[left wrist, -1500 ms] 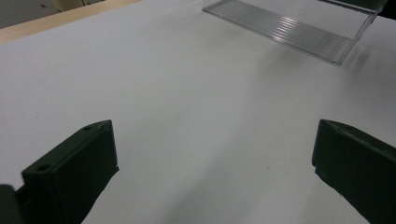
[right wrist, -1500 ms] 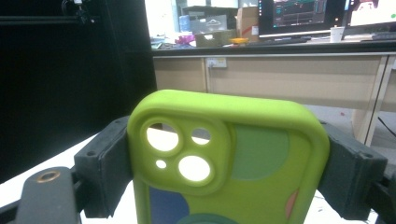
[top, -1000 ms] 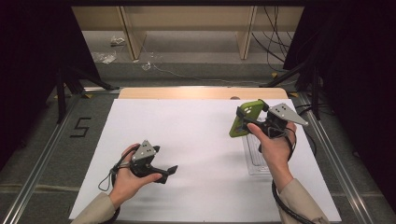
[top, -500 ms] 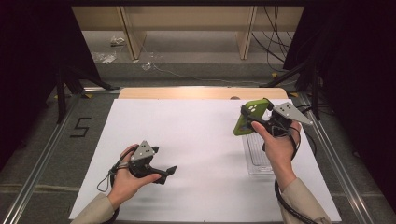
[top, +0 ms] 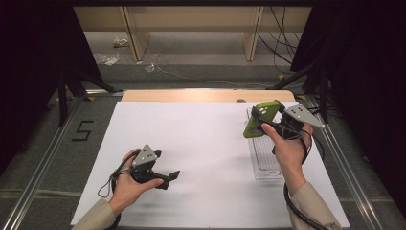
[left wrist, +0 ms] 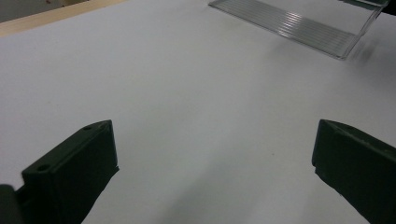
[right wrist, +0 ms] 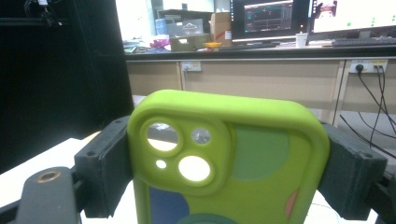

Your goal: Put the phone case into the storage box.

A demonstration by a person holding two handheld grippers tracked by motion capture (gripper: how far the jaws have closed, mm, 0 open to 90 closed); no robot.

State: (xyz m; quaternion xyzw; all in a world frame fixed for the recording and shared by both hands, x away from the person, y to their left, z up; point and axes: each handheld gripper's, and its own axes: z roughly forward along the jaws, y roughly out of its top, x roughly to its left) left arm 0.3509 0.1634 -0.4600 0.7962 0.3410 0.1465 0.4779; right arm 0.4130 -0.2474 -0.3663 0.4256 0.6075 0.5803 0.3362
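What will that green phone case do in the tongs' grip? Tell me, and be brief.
The green phone case looks like soft rubbery silicone, so it likely flexes under squeeze yet resists slipping. The right tongs clamp its two long edges; empty, it is probably light. Held above the clear tray, it seems unlikely to break if dropped.

Lab: monitors (right wrist: 268,18), cabled benches (right wrist: 261,74)

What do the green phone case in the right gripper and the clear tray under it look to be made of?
Phone case: probably soft silicone or rubbery plastic, with a matte lime surface, rounded edges and moulded camera cut-outs. The right gripper clamps its sides.

Tray: seemingly rigid clear plastic, acrylic-like. It is see-through and glossy, with a ribbed floor and thin upright walls.
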